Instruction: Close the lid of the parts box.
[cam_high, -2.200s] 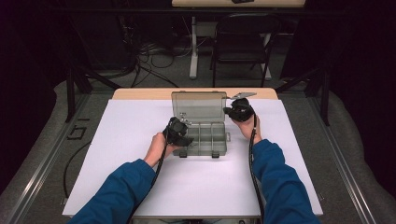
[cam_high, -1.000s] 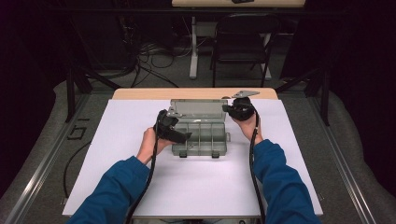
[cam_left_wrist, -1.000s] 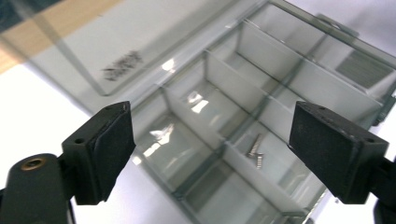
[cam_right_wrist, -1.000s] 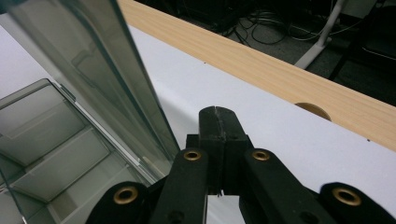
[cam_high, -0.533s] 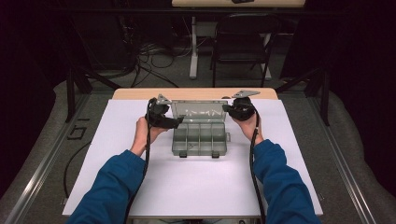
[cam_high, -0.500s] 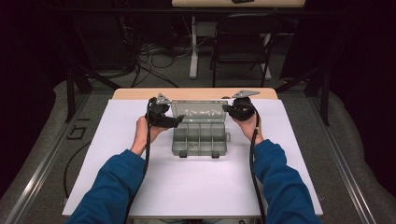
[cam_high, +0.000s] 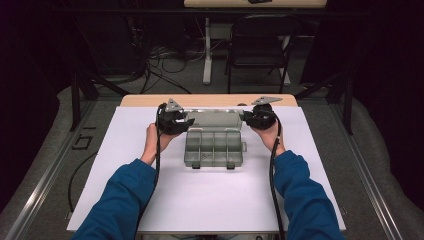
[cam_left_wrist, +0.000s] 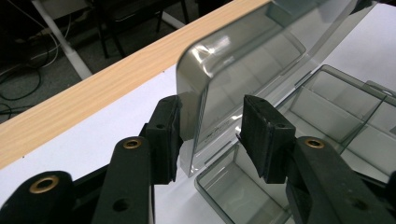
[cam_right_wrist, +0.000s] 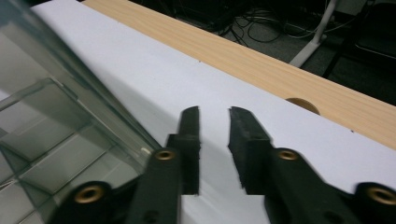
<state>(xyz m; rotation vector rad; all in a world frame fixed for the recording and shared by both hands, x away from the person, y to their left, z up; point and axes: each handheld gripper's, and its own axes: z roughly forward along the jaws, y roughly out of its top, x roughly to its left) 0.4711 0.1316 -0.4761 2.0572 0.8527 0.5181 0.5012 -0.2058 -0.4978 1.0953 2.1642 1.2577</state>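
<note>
Left gripper (cam_left_wrist: 210, 133) fingers closing around organizer box (cam_high: 214, 148) lid (cam_left_wrist: 243, 70) edge, not yet pressing | right gripper (cam_right_wrist: 212, 140) just released, beside lid

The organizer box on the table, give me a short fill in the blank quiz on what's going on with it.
1. The clear organizer box has its lid ____.
2. The left gripper has the lid's ____ between its pads.
3. The right gripper has ____ between its pads.
4. The box sits on a ____ sheet.

Missing words: open; corner; nothing; white
</note>
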